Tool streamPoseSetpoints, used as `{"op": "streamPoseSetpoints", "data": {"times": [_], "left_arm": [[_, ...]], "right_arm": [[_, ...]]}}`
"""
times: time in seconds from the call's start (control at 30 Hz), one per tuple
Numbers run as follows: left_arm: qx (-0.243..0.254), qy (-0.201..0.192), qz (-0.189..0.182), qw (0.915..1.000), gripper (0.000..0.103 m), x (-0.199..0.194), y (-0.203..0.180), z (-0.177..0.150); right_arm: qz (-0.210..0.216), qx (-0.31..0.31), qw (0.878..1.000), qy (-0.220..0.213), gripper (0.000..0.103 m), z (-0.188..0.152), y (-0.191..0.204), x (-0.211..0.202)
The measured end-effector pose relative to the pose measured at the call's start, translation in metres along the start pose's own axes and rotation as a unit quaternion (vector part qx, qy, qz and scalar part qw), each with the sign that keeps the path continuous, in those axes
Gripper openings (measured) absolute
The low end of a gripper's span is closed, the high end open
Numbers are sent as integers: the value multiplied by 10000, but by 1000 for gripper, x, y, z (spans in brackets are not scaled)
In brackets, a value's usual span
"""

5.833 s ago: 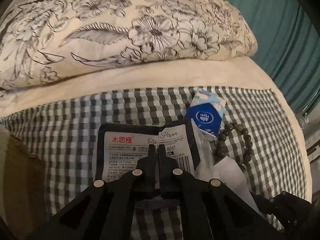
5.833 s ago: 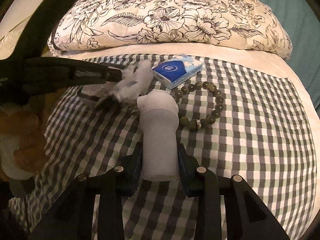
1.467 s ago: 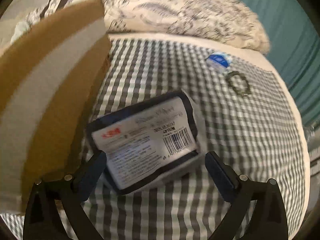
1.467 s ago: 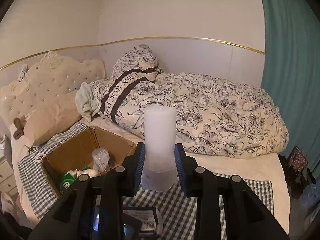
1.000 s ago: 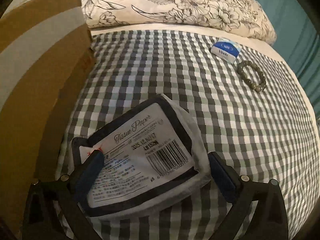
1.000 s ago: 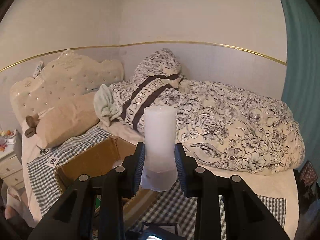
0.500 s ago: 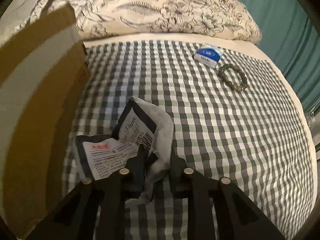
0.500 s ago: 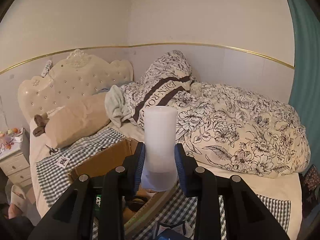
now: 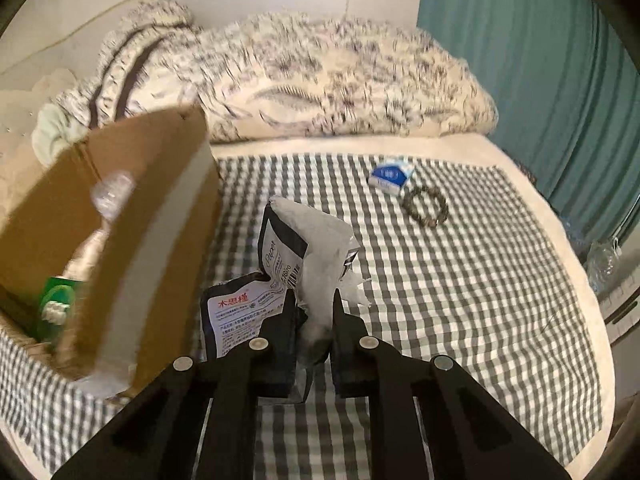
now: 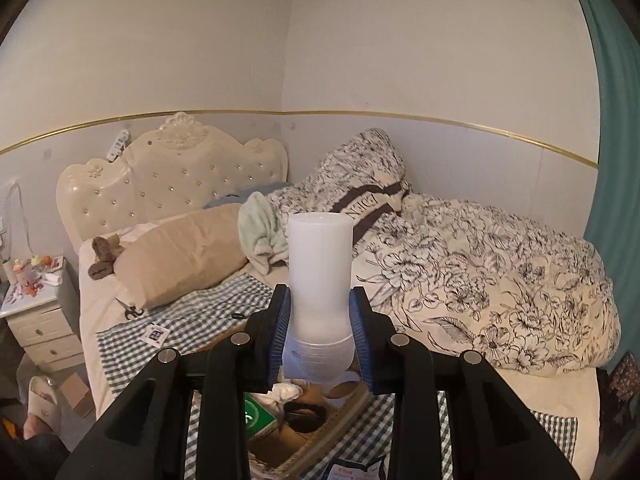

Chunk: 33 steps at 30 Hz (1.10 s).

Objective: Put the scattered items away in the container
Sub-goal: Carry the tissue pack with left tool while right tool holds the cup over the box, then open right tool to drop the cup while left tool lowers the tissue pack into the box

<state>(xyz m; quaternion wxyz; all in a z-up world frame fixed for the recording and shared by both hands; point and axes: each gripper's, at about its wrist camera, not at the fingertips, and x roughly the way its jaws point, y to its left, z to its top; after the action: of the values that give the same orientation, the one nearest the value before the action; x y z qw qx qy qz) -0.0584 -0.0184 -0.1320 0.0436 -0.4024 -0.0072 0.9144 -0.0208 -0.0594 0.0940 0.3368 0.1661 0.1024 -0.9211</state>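
Right up close, the left gripper (image 9: pixel 314 314) is closing its jaws on the crumpled tissue pack (image 9: pixel 280 280), pinched by its clear wrapper and hanging just right of the cardboard box (image 9: pixel 160 216). Over on the other side, the right gripper (image 10: pixel 319 328) has its blue pads clamped snugly around the white bottle (image 10: pixel 320 272), upright, above the open box (image 10: pixel 288 444). To do this well, I'd say carry each load over the rim before letting go, and mind that thin wrapper, it could slip or tear. Farther out on the checked cloth (image 9: pixel 460 300), the blue packet (image 9: pixel 390 176) and bead bracelet (image 9: pixel 425 205) lie side by side, waiting their turn.
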Motion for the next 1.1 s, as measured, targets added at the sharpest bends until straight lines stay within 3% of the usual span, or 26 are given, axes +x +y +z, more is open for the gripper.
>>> {"op": "streamPoseSetpoints", "data": {"times": [0.33, 0.67, 0.87, 1.1], "left_arm": [[-386, -448, 349, 9976, 12, -51, 41, 5], [-647, -919, 291, 9932, 12, -96, 65, 8], [-756, -1358, 331, 9873, 12, -126, 76, 13], [-903, -1728, 674, 9785, 12, -147, 100, 21]], "right_arm": [[99, -117, 9998, -156, 30, 20, 27, -26], [184, -102, 9995, -215, 30, 28, 37, -37], [193, -82, 9995, -255, 30, 34, 36, -44], [168, 43, 9995, -264, 30, 36, 27, -43]]}}
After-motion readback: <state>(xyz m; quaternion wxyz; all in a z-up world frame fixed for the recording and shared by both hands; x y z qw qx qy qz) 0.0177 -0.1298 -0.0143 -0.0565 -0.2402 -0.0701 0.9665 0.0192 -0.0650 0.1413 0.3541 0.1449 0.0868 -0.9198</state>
